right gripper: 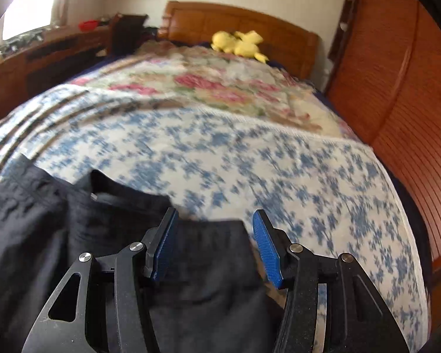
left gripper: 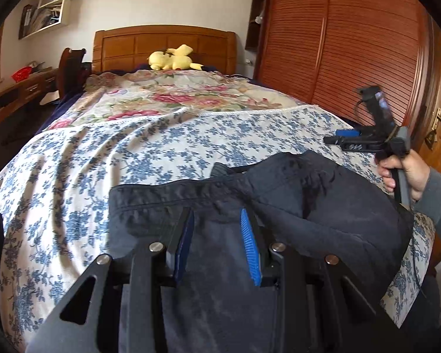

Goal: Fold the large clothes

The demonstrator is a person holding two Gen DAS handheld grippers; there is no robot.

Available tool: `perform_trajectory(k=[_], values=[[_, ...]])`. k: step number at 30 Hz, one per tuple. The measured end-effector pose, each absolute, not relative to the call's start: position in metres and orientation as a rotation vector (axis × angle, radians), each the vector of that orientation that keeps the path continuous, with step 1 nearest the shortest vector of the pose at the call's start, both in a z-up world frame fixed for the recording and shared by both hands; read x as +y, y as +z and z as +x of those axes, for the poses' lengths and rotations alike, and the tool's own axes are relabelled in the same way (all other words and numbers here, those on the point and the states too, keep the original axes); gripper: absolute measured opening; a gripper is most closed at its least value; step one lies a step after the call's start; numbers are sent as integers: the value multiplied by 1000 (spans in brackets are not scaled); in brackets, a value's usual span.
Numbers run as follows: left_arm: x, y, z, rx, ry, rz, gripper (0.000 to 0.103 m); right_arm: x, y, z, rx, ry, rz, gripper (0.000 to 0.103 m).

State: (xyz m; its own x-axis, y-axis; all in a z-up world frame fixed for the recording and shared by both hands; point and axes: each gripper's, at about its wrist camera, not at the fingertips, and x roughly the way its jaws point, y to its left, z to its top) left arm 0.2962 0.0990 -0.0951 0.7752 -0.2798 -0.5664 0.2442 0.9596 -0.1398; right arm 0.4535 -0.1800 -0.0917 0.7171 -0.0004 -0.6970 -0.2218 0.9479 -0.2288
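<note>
Left gripper (left gripper: 217, 235): fingers part-closed, dark garment (left gripper: 323, 206) between them, grip unclear.
Right gripper (right gripper: 216, 244): fingers apart, clear above garment, centre frame.
Bedspread (left gripper: 73, 176): blue-flowered, under garment.

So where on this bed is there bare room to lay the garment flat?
Free: the blue-flowered sheet, between the dark garment and the pink floral quilt. Crowded: the near edge under the garment and both grippers, and the headboard end with the yellow plush toy.

wooden bed (left gripper: 164, 41), louvred wardrobe (left gripper: 352, 44), bright window (right gripper: 29, 6).
</note>
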Motion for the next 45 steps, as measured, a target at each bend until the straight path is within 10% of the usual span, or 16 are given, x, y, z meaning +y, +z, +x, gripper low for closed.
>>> perform_trajectory(k=[8,14,20,23,27,45], values=[[72,-99,301,625,-321,-38,31,-229,-155,492,1028,118,-109,53],[58,-103,304,643,-339,-16,31,-220,-155,484,1045,231,-135,8],[43,-103,300,645,-368,10,31,-237,-114,465,844,29,-145,4],[34,-103,297,647,-389,24,31,-243,-113,460,878,23,-124,10],[22,-100,287,640,-412,42,31,-253,-99,424,838,22,-109,52],[-11,-81,235,599,-522,102,31,-265,-116,240,863,100,-118,61]])
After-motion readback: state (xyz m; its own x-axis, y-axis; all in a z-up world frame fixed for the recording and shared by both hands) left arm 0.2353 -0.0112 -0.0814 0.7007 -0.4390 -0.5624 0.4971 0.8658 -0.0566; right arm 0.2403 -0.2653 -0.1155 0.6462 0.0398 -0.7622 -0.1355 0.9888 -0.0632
